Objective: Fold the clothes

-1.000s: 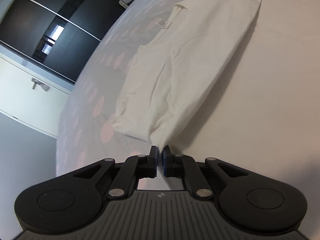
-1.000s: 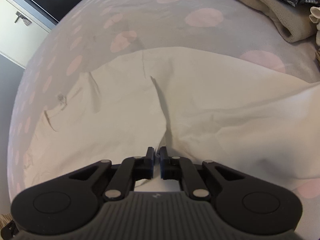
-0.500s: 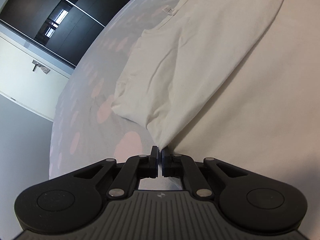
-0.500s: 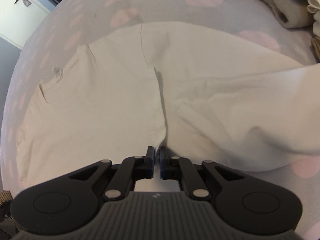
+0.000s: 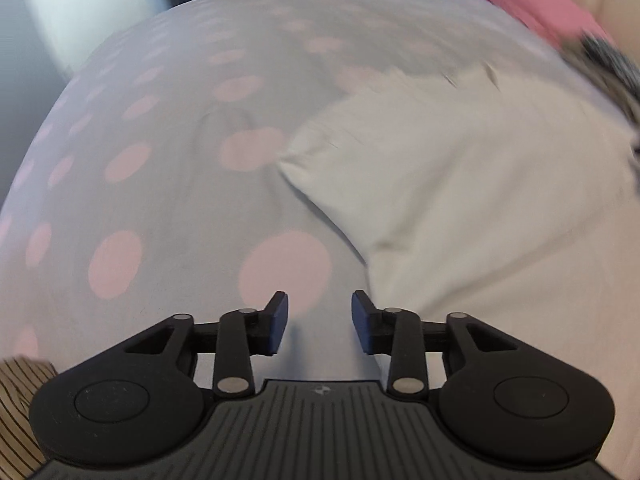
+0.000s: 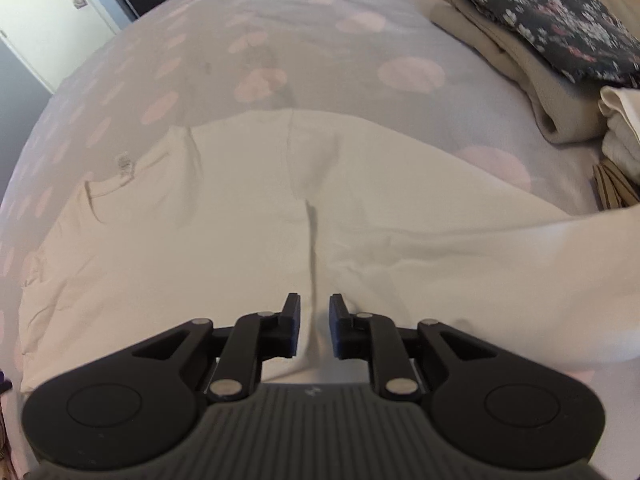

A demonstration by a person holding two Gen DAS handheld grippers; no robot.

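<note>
1. Left wrist view: the left claw (image 5: 319, 322) hangs over the bed (image 5: 160, 184), whose cover is pale grey with pink spots. Its jaws are opening and stand well apart, and only the bedcover shows between them. The cream shirt (image 5: 460, 184) lies on the bed just to the right of this claw, its nearest edge close beside the right pad but not pinched. The picture is smeared, so finer detail of the cloth cannot be told. Beyond the shirt, at the far right, a pink cloth (image 5: 532, 4) and a dark patterned piece lie blurred.

2. Right wrist view: the right claw (image 6: 315, 326) is low over the same shirt (image 6: 248, 232), and its jaws are opening too. A raised crease of the shirt runs up from the gap between the pads; the pads do not seem to press it. The neckline with its label (image 6: 124, 164) sits at the far left of the shirt. Past the shirt's far right edge stands a stack of folded clothes (image 6: 532, 40), a dark floral piece on top.

3. Step in hand, as a judgement: a fold has just been laid down and both claws are letting go of the cloth.

4. The next move probably calls for both claws to clear the shirt without dragging it, then to take fresh grips on one edge of the shirt for the following fold.
</note>
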